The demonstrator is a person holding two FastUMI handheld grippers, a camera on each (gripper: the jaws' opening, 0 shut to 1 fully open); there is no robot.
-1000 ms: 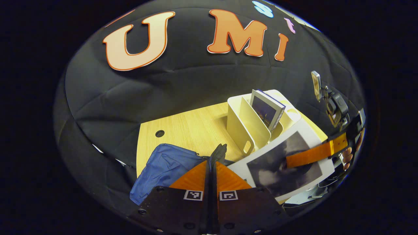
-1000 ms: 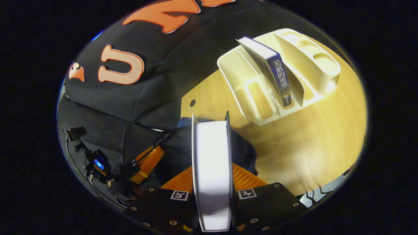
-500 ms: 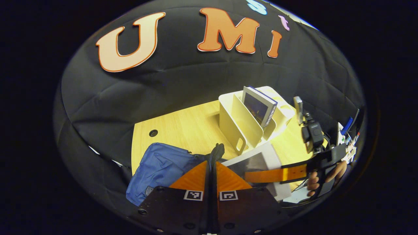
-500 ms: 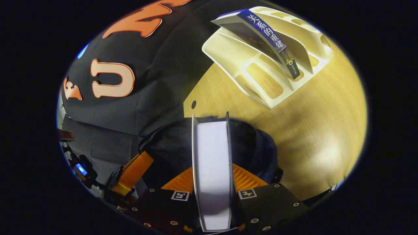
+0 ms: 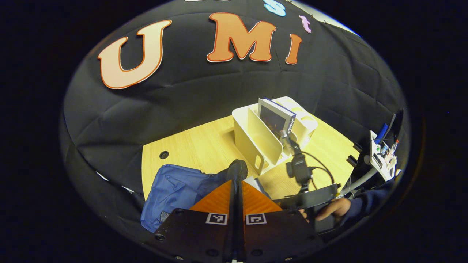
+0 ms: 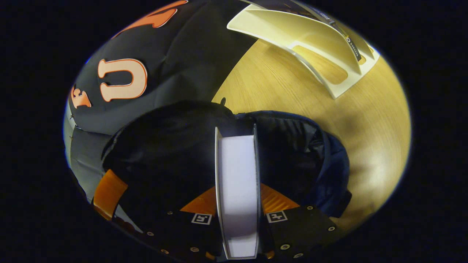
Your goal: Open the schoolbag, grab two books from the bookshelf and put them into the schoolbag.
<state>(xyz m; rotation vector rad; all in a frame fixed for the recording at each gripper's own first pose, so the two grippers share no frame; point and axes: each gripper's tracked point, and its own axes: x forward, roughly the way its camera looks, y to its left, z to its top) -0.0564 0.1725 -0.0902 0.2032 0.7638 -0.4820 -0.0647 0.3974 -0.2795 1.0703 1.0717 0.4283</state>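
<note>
White page edges of the book (image 6: 237, 190) sit pinched between my right gripper's (image 6: 237, 137) fingers, fore-edge up, its far end now over the dark mouth of the schoolbag (image 6: 299, 146); a second ago that same book hung above bare table with the bag only half under it, so I have carried it across and tipped downward; the opening has grown to take most of the lower field. Blue schoolbag (image 5: 175, 186) lies at the near left of the wooden table (image 5: 204, 146); my left gripper (image 5: 237, 171) is pressed together on a dark bit of the bag's rim, holding the mouth up, as it was before. Right hand (image 5: 331, 208) has swung down low beside the bag, where earlier it was out to the right with the cover showing. Cream bookshelf (image 5: 267, 135) stands farther back; second book (image 5: 276, 118) is upright in its slot, untouched. Judgement: first book about to go in; release next, then back to the shelf.
</note>
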